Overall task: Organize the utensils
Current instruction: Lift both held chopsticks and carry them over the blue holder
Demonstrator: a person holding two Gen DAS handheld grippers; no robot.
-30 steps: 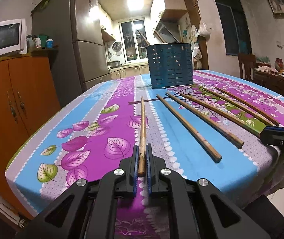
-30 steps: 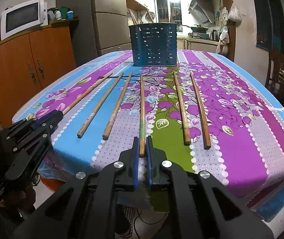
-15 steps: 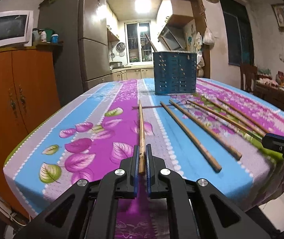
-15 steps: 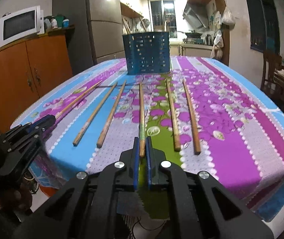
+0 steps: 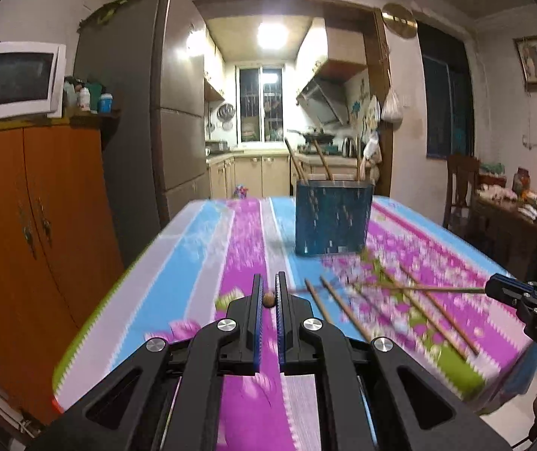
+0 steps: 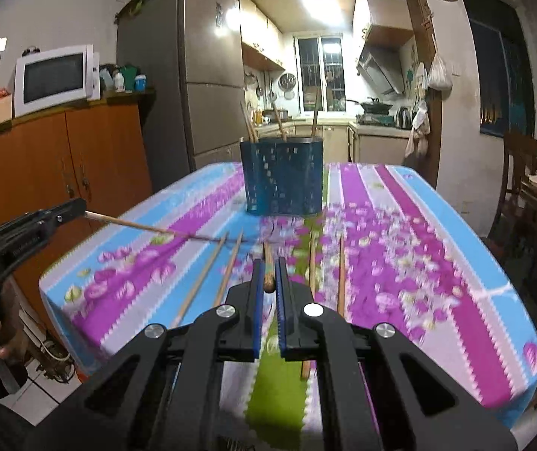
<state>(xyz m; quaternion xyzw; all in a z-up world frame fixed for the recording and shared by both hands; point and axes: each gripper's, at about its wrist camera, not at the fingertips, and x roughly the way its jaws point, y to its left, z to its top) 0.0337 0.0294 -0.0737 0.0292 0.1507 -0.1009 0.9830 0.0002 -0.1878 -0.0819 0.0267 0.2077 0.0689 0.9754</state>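
My left gripper (image 5: pixel 268 285) is shut on a wooden chopstick (image 5: pixel 268 299), held above the flowered tablecloth (image 5: pixel 208 263) and seen end-on. From the right wrist view that left gripper (image 6: pixel 79 207) shows at the left, its chopstick (image 6: pixel 148 227) slanting down toward the table. My right gripper (image 6: pixel 268 268) is shut on a second chopstick (image 6: pixel 268 286); in the left wrist view it (image 5: pixel 494 290) enters from the right with its chopstick (image 5: pixel 419 288) pointing left. Several loose chopsticks (image 6: pixel 200 282) lie on the cloth. A blue perforated holder (image 6: pixel 283 176) (image 5: pixel 332 218) with several chopsticks stands at the far end.
An orange cabinet (image 5: pixel 35 225) with a white microwave (image 5: pixel 12 79) and a tall grey fridge (image 5: pixel 155 112) line the left side. A wooden chair (image 5: pixel 460 188) and a cluttered side table (image 5: pixel 524 206) stand at the right. A kitchen doorway (image 5: pixel 279 75) opens behind the table.
Both grippers have risen, each lifting its chopstick's near end off the table. The tablecloth and the loose chopsticks now sit lower and blurred in both views.
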